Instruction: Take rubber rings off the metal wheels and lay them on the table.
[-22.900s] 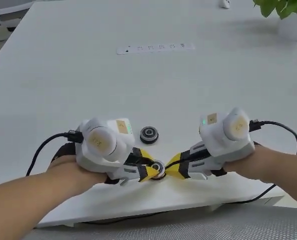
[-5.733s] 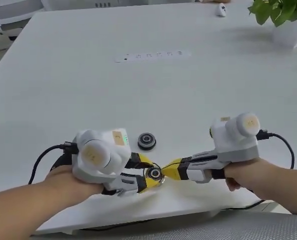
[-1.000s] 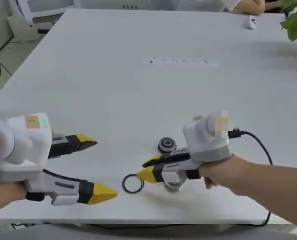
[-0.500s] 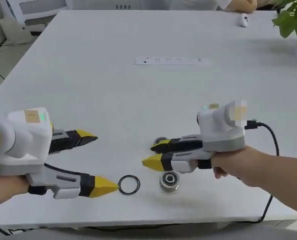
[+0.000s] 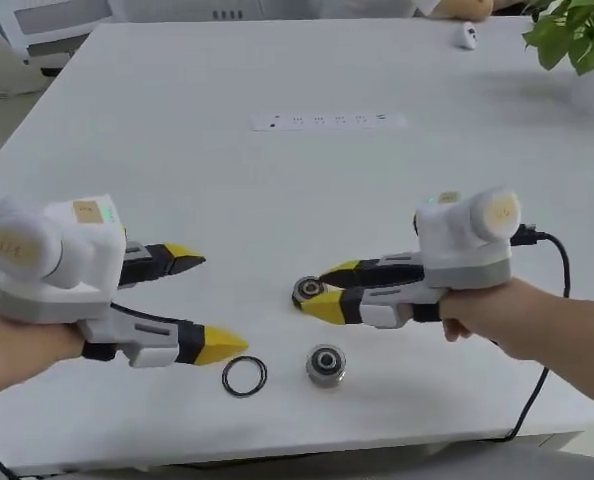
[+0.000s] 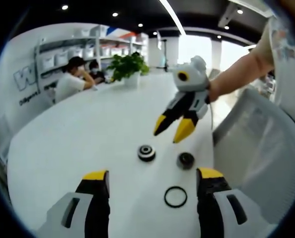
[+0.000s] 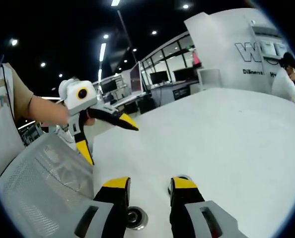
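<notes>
We are holding both hand-held grippers empty: the left hand-held gripper (image 5: 209, 303) is gaping wide, while the right hand-held gripper (image 5: 318, 287) is parted only narrowly, its tips just beside the ringed wheel (image 5: 305, 291). One rubber ring (image 5: 244, 376) is lying on the table (image 5: 277, 190) near a bare wheel (image 5: 324, 364). We are risking a knock that sends the ringed wheel skidding, since such narrow jaws may bump it instead of straddling it. The near edge is sitting close to the ring and the bare wheel, and open room is lying ahead toward the power strip (image 5: 327, 121).

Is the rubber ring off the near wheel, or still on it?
Off. The rubber ring lies flat on the table, beside the near wheel and not touching it.
</notes>
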The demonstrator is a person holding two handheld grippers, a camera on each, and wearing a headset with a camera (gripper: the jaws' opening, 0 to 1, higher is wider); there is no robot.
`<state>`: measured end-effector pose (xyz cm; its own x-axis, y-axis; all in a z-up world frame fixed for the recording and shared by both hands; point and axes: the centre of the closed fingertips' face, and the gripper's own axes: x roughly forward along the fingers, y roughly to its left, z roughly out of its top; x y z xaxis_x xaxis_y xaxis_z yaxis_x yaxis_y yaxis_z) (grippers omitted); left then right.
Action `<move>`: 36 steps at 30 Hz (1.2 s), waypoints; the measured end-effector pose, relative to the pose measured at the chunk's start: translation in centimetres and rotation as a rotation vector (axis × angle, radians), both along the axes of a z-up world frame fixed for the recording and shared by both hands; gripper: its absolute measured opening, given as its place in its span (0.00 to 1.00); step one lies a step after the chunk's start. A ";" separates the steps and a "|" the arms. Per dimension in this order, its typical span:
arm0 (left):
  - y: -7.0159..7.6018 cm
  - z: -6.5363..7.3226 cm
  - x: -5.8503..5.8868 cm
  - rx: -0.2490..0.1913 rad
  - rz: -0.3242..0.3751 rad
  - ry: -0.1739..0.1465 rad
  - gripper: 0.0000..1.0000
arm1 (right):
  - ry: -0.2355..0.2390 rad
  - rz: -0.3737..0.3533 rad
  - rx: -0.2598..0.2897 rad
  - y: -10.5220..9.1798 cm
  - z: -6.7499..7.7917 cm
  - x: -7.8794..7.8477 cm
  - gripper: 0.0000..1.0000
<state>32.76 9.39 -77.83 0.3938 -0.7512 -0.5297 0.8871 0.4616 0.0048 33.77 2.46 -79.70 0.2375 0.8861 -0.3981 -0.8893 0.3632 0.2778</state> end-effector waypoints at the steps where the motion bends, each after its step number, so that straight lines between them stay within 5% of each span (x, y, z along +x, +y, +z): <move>1: -0.1 0.0 0.3 0.001 -0.002 -0.001 0.72 | -0.002 -0.003 -0.002 -0.2 -0.1 0.1 0.30; 11: -1.0 -0.5 2.5 0.012 0.004 -0.008 0.70 | -0.009 -0.036 -0.036 -1.8 -1.3 1.2 0.29; 36: -4.8 -3.7 4.5 0.021 -0.007 0.033 0.54 | -0.025 -0.062 -0.116 -2.1 -5.1 2.5 0.26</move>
